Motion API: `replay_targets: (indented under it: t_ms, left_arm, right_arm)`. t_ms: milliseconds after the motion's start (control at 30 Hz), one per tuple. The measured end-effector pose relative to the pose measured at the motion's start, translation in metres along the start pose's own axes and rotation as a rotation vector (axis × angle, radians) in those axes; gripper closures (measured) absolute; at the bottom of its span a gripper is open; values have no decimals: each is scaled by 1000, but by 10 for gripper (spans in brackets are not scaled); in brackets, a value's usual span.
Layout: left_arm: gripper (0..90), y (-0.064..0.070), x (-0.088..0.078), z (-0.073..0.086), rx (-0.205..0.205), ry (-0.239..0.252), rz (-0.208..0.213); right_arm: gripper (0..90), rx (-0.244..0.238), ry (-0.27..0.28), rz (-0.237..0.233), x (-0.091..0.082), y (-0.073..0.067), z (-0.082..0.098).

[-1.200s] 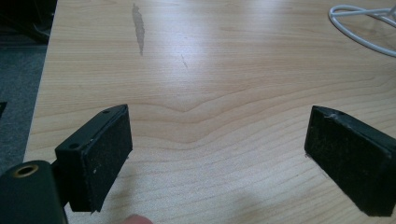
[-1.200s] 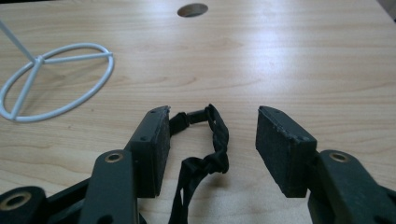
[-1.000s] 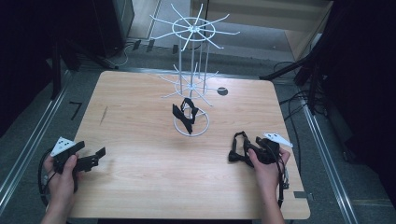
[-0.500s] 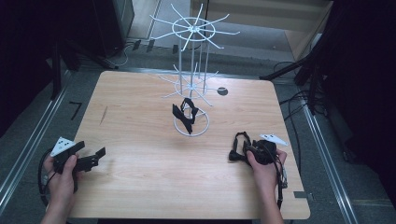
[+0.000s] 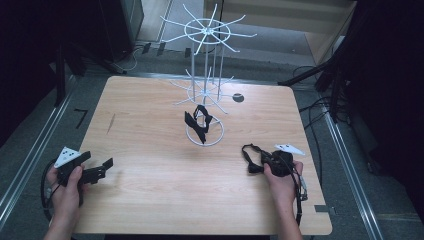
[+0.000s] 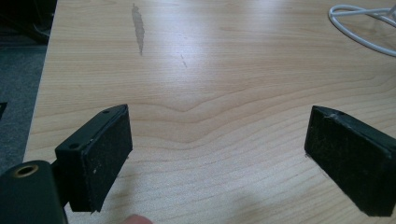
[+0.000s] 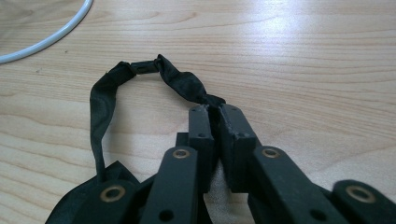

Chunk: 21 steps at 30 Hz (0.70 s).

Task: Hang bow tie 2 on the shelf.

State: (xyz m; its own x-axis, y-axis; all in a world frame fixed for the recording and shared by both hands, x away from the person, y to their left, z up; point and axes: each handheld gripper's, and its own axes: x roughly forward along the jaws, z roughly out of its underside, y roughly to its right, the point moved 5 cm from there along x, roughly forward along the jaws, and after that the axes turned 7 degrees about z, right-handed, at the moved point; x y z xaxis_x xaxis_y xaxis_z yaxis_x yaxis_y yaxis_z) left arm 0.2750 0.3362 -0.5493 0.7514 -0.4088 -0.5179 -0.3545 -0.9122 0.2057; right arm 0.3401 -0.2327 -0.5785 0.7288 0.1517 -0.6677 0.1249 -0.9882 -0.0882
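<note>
The wooden table [image 5: 150, 200] takes up the centre of the high view, with a short dark scuff [image 5: 110, 123] on its surface at centre left of the frame. A white wire rack [image 5: 206, 60] stands at upper centre, its round base ring [image 5: 205, 135] resting on the tabletop at the middle of the frame. A black strap [image 5: 196, 121] hangs from the lower part of the rack, down over the base ring. A small dark round spot [image 5: 238, 97] lies on the table just right of the rack. My left gripper [image 5: 102, 167] sits at lower left of the high view, low over the table, well apart from the rack; in the left gripper view [image 6: 217, 144] its jaws stand wide apart with bare wood between them, so it is released and holds nothing. My left hand [image 5: 65, 187] wraps the body of that gripper. My right gripper [image 5: 256, 166] sits at lower right of the high view, with my right hand [image 5: 280, 177] behind it. Its jaws have just been closing, and in the right gripper view [image 7: 217, 116] the two pads are clenched on a second black strap [image 7: 140, 88], pinching one twisted end of it. The rest of this strap loops away to the upper left of that frame and back down to the lower left corner, lying on the wood. In the high view the same strap [image 5: 248, 152] curls on the table just left of the right gripper, near the base ring but apart from it.
</note>
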Motion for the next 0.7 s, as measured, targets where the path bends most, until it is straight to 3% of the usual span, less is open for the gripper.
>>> replay_targets:
  t_ms: [200, 367, 533, 700]
  left_arm:
    - [82, 0, 0, 0, -4, 2, 0]
    - [82, 0, 0, 0, -3, 1, 1]
    - [82, 0, 0, 0, -4, 1, 1]
    - [82, 0, 0, 0, -3, 0, 1]
  right_arm:
    - [894, 5, 15, -11, -3, -1, -2]
    - [899, -3, 81, -18, -11, -5, -8]
    - [899, -36, 186, -33, -26, -15, -19]
    - [900, -46, 239, -46, -37, -21, -25]
